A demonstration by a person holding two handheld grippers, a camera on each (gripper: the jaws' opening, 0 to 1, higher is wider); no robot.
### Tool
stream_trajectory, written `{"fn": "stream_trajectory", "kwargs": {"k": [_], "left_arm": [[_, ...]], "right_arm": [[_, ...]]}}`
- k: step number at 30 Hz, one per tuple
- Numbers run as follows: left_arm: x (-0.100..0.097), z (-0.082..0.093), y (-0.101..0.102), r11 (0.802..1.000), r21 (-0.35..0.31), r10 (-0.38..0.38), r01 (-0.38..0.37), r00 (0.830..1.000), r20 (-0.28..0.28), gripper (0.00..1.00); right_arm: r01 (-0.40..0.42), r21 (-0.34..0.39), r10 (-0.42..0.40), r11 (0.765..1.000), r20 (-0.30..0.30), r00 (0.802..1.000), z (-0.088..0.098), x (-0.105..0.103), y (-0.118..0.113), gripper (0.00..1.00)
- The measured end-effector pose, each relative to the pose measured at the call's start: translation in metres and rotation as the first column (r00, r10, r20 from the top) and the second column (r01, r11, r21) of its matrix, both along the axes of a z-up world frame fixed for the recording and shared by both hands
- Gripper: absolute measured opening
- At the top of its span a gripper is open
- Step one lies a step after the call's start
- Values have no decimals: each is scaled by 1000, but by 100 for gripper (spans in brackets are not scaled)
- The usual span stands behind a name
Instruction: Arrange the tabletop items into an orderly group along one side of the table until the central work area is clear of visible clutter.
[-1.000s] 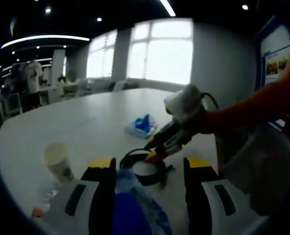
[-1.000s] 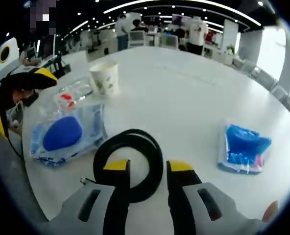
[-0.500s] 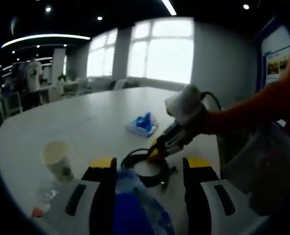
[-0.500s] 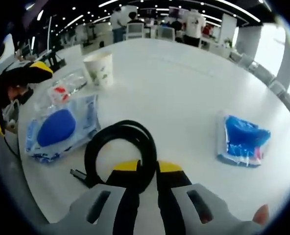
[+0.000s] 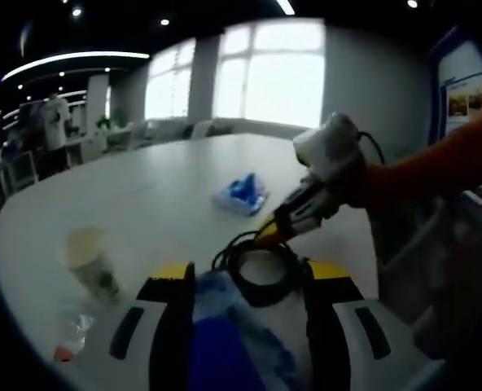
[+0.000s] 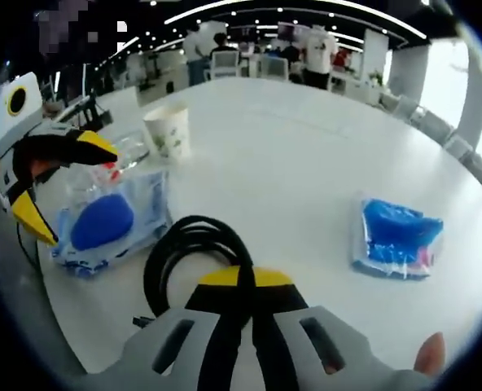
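**Right gripper view: jaws closed on the cable coil**

In the right gripper view, the right gripper is now seen with its yellow-tipped jaws brought together on the near side of the black cable coil; one second ago they stood apart astride it, and half a second ago they were nearly shut. The coil is pinched at its rim and appears slightly raised and drawn toward the blue-pad packet, which it now lies just beside. In the left gripper view the same coil is seen closer to the left gripper than before, with the right gripper's tips on its far edge.

The left gripper's jaws are held apart, with the blue-pad packet lying between them; whether it is touched cannot be told.

Judgement: the grasp is made, so the coil can be carried to the near edge, where the paper cup and a small clear packet with red contents already sit together. The blue pouch is well apart on the white table and is left to be gathered.

Writing: a printed pattern is visible on the cup, but nothing is legible. No brand can be read on any packet.
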State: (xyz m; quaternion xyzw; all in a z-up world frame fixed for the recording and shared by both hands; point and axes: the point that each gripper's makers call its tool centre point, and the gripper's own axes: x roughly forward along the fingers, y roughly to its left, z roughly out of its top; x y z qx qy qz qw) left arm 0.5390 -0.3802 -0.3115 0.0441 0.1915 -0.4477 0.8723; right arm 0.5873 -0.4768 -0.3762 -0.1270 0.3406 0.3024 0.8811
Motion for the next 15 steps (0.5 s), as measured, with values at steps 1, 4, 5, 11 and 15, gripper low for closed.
{"fn": "stream_trajectory", "kwargs": {"k": [1, 4, 5, 11, 15], "left_arm": [[0, -1, 0, 1000, 3, 0, 0, 1000, -2, 51], [3, -13, -7, 1000, 26, -4, 5, 1000, -17, 50], [4, -15, -9, 999, 32, -5, 6, 1000, -20, 50], [13, -32, -18, 999, 53, 16, -13, 999, -44, 48], [18, -36, -23, 998, 53, 23, -21, 999, -43, 47]], "right_arm": [[1, 7, -1, 1000, 11, 1000, 2, -1, -1, 2], [-8, 18, 7, 1000, 27, 1000, 7, -4, 0, 2], [-11, 23, 10, 1000, 31, 999, 8, -5, 1, 2], [-28, 31, 26, 999, 58, 998, 15, -9, 2, 2], [-30, 40, 27, 999, 67, 997, 16, -10, 1, 2]]}}
